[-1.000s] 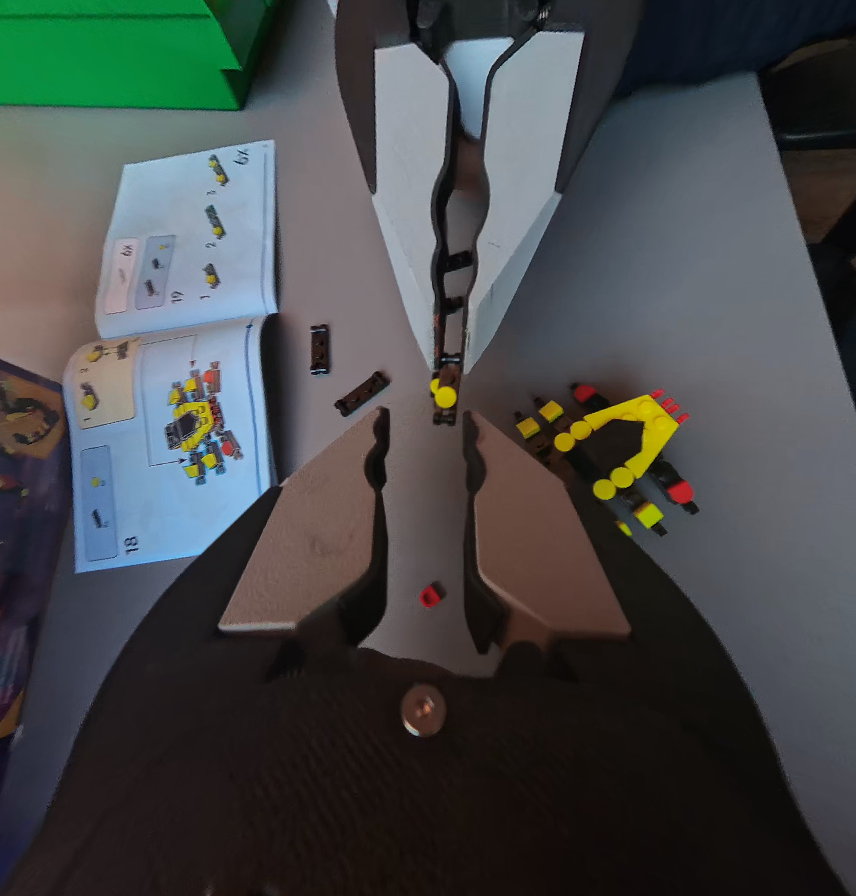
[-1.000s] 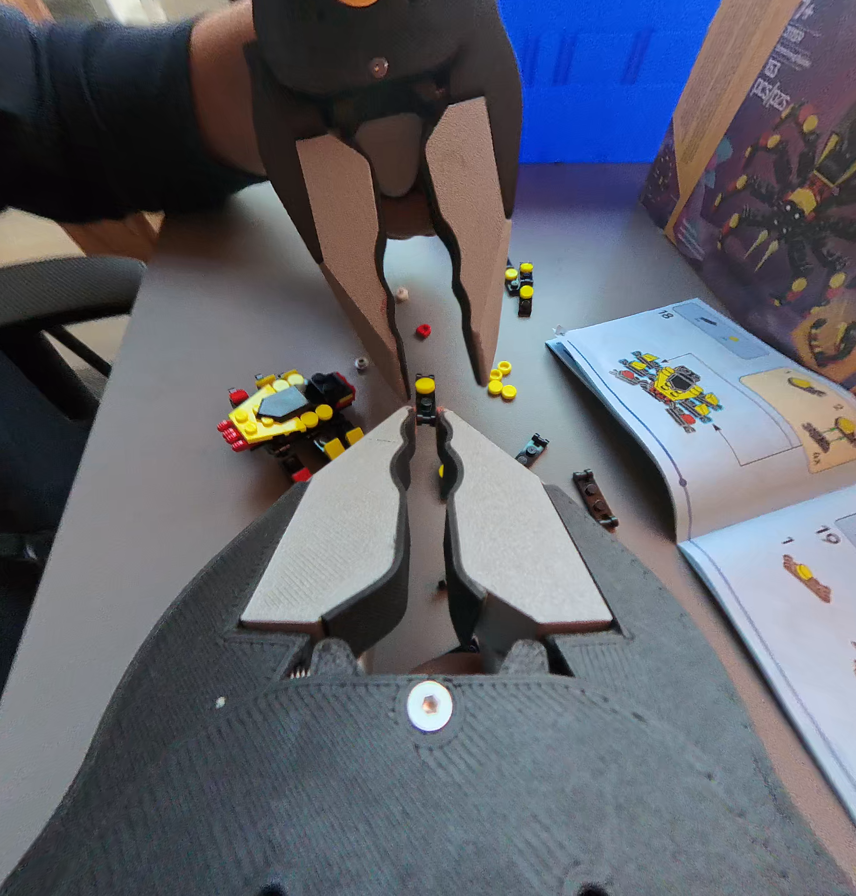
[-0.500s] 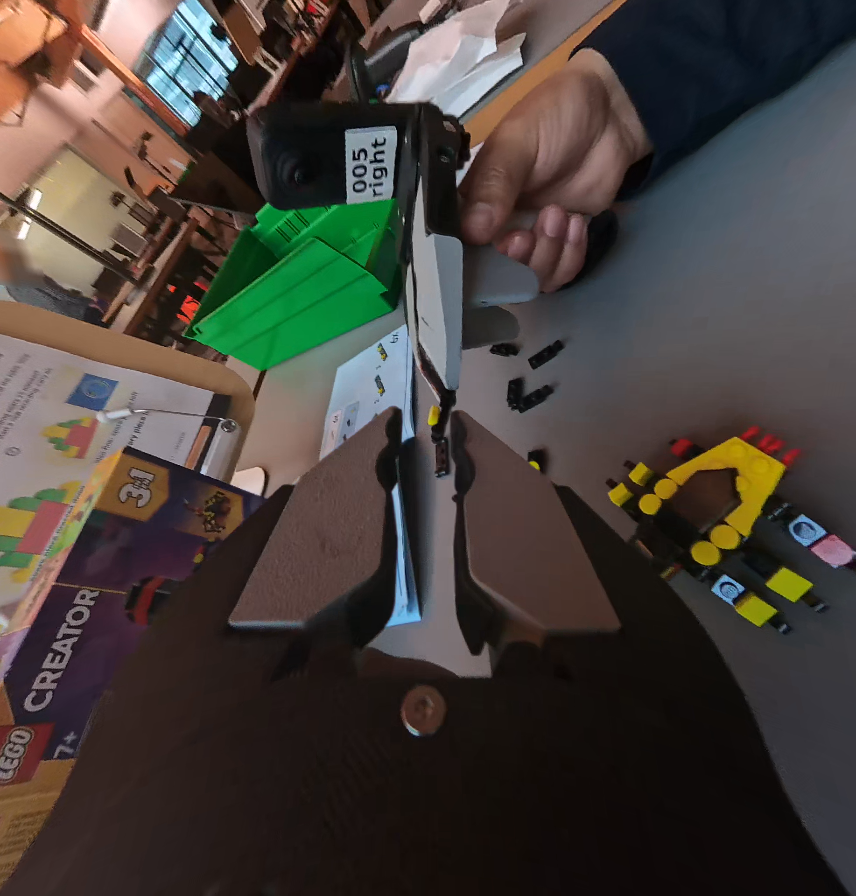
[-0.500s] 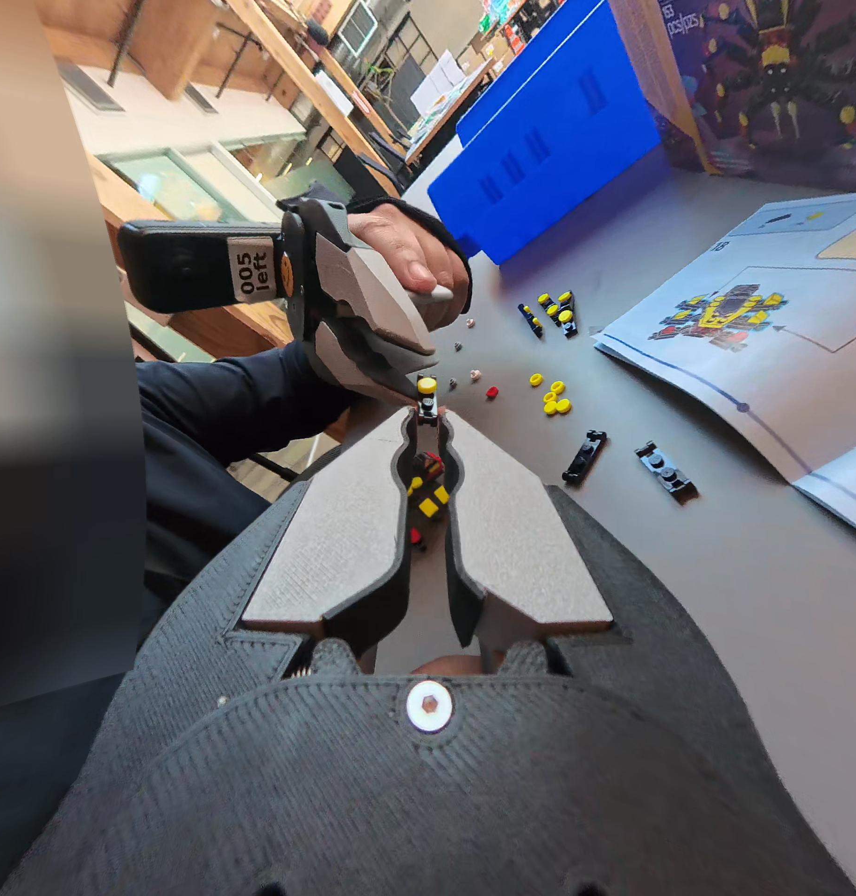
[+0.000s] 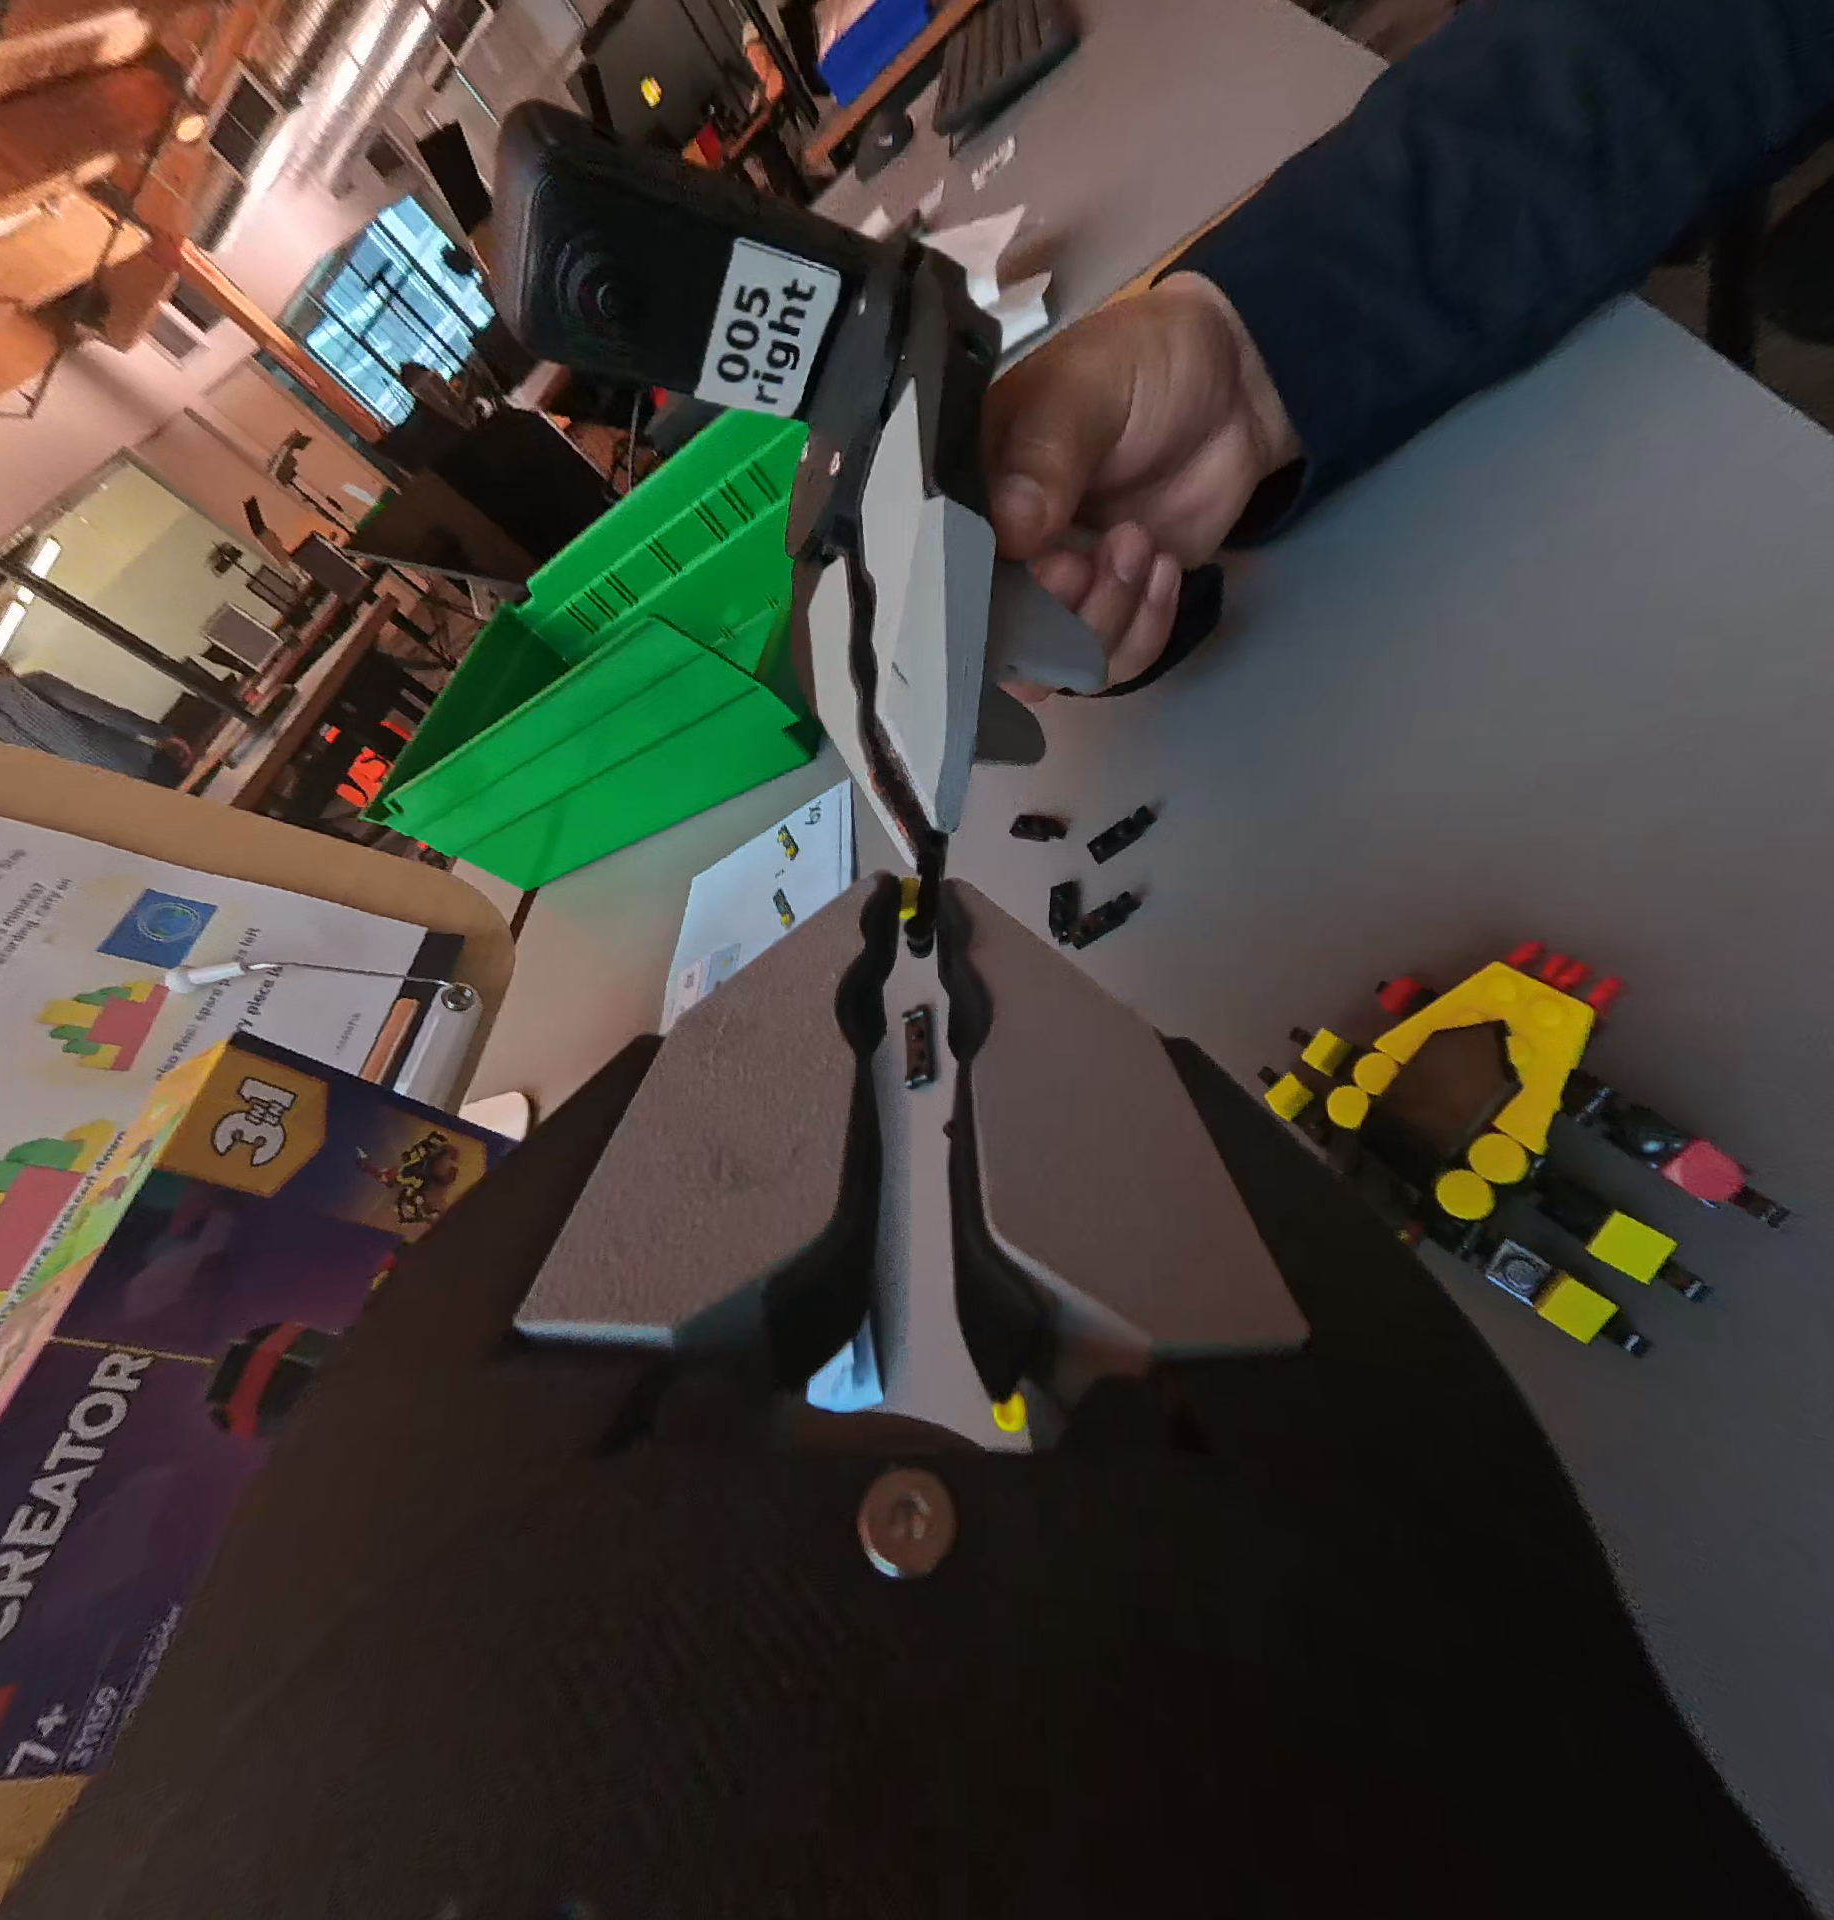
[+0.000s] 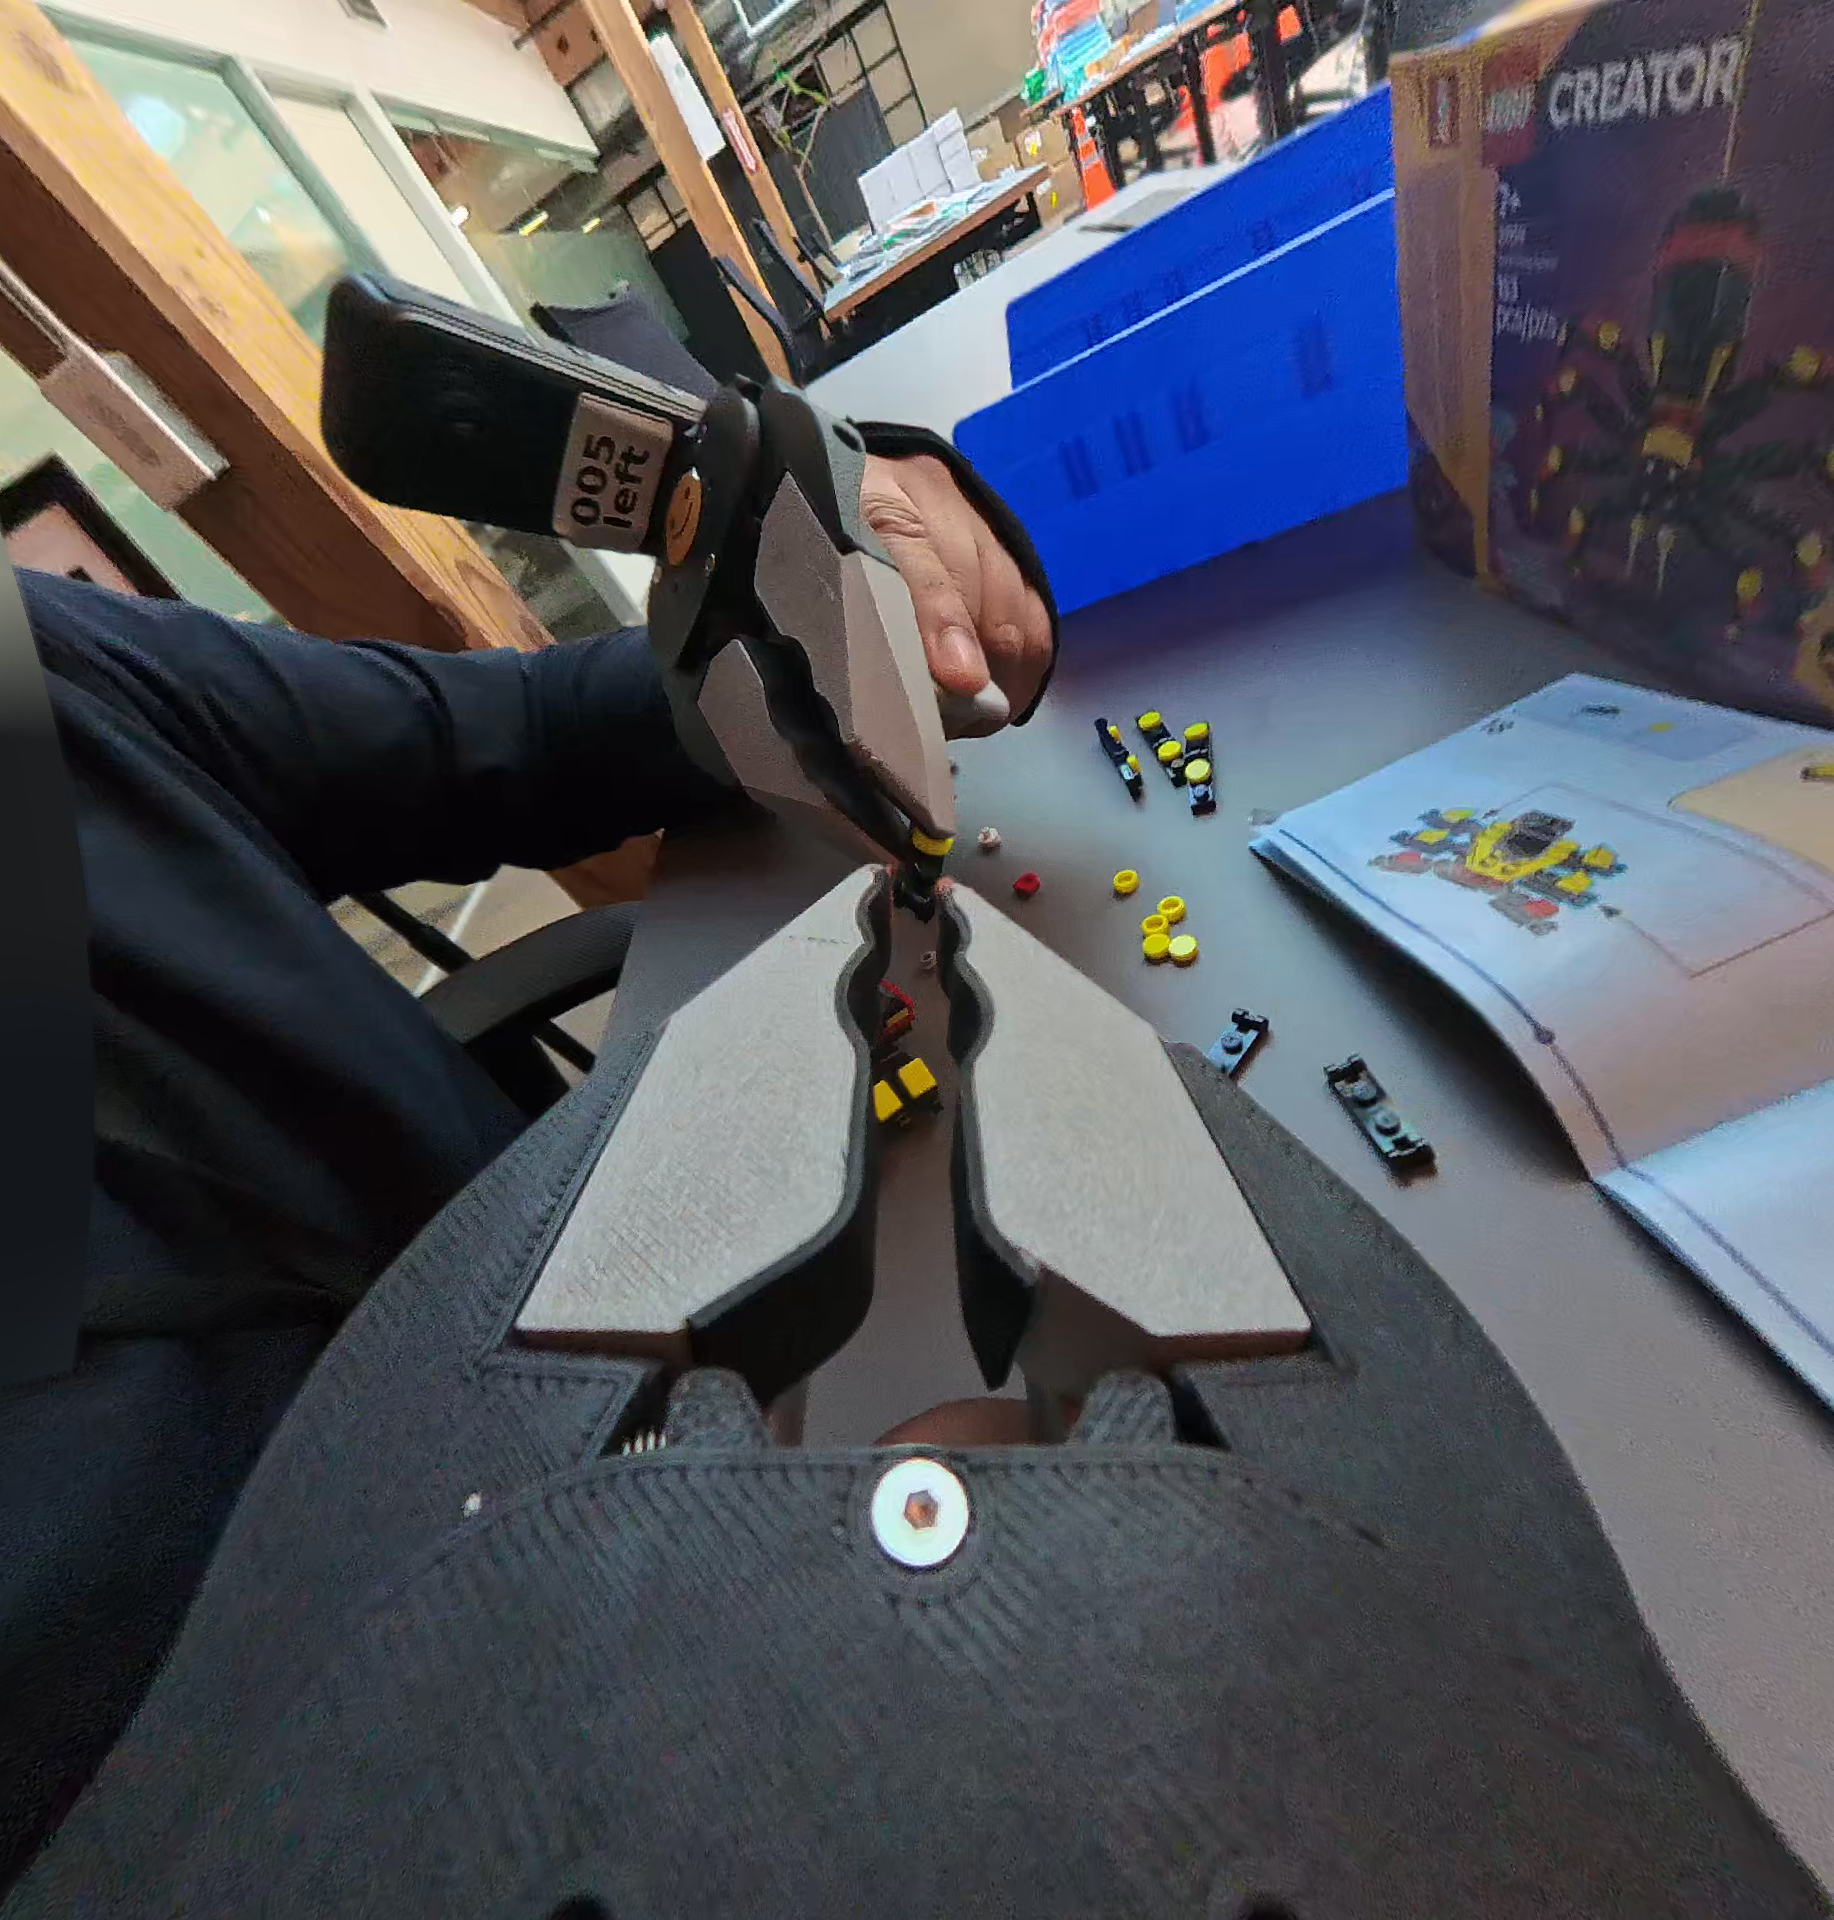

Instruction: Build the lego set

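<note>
While raised above the grey table [image 5: 1515,675] | left gripper [image 5: 918,909] and right gripper [image 6: 913,883] meeting tip to tip, both clamped on small black leg piece [image 6: 915,891] with yellow stud | yellow-black model [image 5: 1474,1122] lying near on the table, apart

Each cam sits behind its own tongs, low over the surface [image 5: 1515,623], tilted, close in. Left tongs [image 5: 908,909] & right tongs [image 6: 913,883] face each other tip to tip; both views share the small black-yellow piece [image 6: 918,868] between tips.
</note>
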### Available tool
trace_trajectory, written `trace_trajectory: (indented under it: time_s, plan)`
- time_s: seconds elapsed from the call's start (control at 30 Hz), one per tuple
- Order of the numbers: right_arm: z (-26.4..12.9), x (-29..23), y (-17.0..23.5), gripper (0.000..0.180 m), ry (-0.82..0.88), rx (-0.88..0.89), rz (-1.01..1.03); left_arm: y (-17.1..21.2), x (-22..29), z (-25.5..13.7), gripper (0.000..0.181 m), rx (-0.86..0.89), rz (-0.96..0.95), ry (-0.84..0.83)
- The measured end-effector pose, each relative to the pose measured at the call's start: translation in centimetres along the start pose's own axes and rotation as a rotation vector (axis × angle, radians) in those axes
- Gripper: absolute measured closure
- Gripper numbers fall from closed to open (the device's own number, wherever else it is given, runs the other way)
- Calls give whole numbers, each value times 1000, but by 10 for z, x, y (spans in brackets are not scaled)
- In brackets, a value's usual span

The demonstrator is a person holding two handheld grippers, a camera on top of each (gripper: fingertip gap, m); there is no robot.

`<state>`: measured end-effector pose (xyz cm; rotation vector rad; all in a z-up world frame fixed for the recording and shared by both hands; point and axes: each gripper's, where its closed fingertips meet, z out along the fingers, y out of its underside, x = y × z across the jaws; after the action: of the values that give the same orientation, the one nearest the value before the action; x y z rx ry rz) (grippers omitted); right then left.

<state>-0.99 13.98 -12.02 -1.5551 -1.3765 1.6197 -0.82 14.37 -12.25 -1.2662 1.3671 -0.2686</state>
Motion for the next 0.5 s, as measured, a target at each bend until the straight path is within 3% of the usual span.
trace_trajectory:
  time_s: [0.3,0.43,0.5]
  plan:
    - [3,-15,0,175,259,-66,-648,-21,7,-3,177,106,-16,41]
    - [4,-22,-4,164,309,-49,-785,-29,14,-8,177,172,-20,89]
    - [4,-24,-3,167,315,-50,-819,-30,14,-10,177,192,-7,81]
